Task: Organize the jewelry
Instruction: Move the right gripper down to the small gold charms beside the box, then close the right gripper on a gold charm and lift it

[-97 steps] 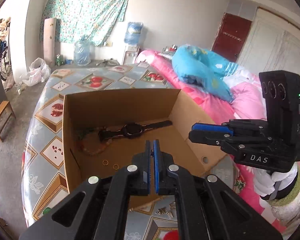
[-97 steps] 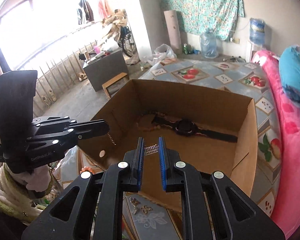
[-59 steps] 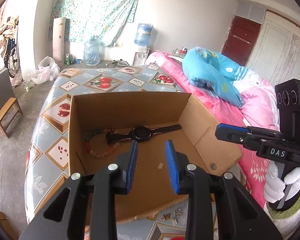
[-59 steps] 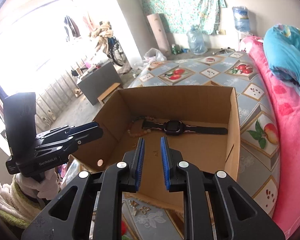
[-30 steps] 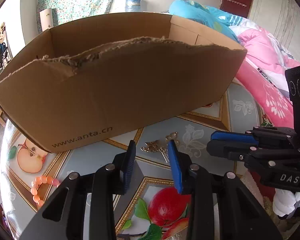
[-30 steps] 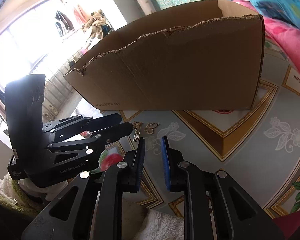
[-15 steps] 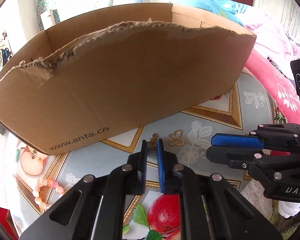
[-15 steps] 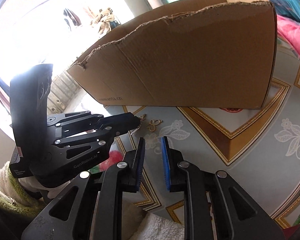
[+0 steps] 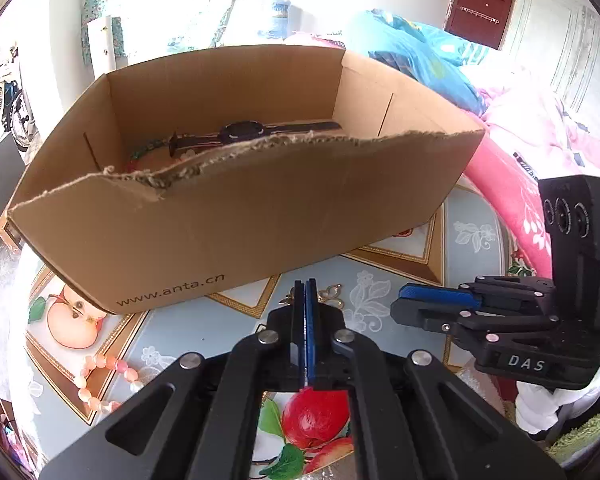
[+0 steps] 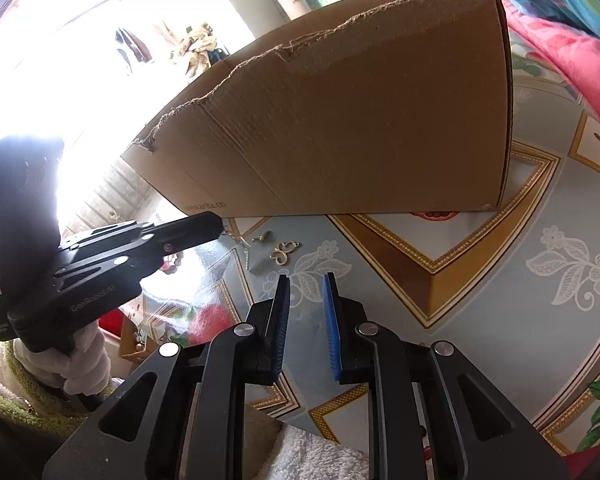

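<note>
Two grippers: both mine, both low over the desk point(image 9: 384, 264), in front of the cardboard box point(image 9: 240, 220).
Left gripper point(image 9: 305, 286): its jaws have just been closing and now the blue pads point(image 9: 310, 320) meet with no gap I can see.
What they hold: a thin chain earring point(image 10: 246, 254), pinched at its top end by my left tip and hanging down from it. The right camera shows this clearly; in my own left view only a speck of gold peeks out beside the tip.
Right gripper point(image 10: 306, 280): its jaws stand a little apart, with a narrow gap, nothing between the pads, and bare patterned desk below.
Left and right: my left tip sits off to the left of my right gripper, apart from it.
Loose pieces: a gold looped charm point(image 10: 285, 250) lies flat on the desk just beyond my right tips, and a smaller gold piece point(image 10: 263, 236) lies just beside it, nearer the box. I can't tell what kind of piece that is.
Box: open at the top with a torn front edge, standing on the desk.
Inside the box: a dark wristwatch point(image 9: 242, 132) lies flat towards the back wall, and a beaded bracelet point(image 9: 140, 154) shows partly at its left end.
Outside the box: a string of peach beads point(image 9: 100, 376) lies on the desk well to my left.
Behind: pink bedding point(image 9: 512, 168) lies to the right of the box.
</note>
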`<state>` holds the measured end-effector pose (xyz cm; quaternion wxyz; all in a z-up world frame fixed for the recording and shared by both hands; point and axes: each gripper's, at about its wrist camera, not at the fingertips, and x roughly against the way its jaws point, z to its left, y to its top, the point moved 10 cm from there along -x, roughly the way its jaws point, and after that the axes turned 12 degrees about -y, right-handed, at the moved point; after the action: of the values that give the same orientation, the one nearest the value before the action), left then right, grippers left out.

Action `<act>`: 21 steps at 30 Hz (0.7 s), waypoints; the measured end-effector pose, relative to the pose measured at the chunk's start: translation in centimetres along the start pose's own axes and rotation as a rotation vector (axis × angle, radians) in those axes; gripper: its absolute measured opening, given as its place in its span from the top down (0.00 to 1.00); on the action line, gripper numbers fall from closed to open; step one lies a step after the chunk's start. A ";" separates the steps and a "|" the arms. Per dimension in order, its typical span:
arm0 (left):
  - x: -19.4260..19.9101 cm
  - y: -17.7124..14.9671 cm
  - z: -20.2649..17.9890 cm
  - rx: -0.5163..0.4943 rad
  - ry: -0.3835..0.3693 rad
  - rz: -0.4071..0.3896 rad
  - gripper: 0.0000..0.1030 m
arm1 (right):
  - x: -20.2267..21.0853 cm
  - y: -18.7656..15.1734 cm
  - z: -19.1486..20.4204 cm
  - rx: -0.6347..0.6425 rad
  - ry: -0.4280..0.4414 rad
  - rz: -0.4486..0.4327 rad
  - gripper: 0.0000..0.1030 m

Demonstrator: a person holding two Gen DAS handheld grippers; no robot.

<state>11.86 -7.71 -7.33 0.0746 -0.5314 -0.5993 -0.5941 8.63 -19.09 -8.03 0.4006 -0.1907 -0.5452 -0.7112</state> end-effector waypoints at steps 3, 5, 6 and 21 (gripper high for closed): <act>1.0 0.1 -0.2 0.014 -0.029 -0.022 1.00 | 0.1 -0.2 0.4 0.004 -0.005 -0.007 0.83; 1.5 0.0 -0.2 0.021 -0.045 -0.033 1.00 | 0.0 -0.1 0.9 0.005 -0.009 -0.014 0.83; 1.8 0.0 -0.1 0.028 -0.053 -0.036 1.00 | 0.0 -0.2 1.1 0.006 -0.011 -0.018 0.83; 3.0 -1.4 0.6 0.137 -0.160 -0.058 1.00 | -2.5 0.7 3.9 0.183 -0.142 -0.061 0.75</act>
<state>9.94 -5.18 -6.22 0.0457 -0.5532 -0.6575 -0.5095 10.02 -14.65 -8.04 0.3548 -0.1865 -0.6406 -0.6550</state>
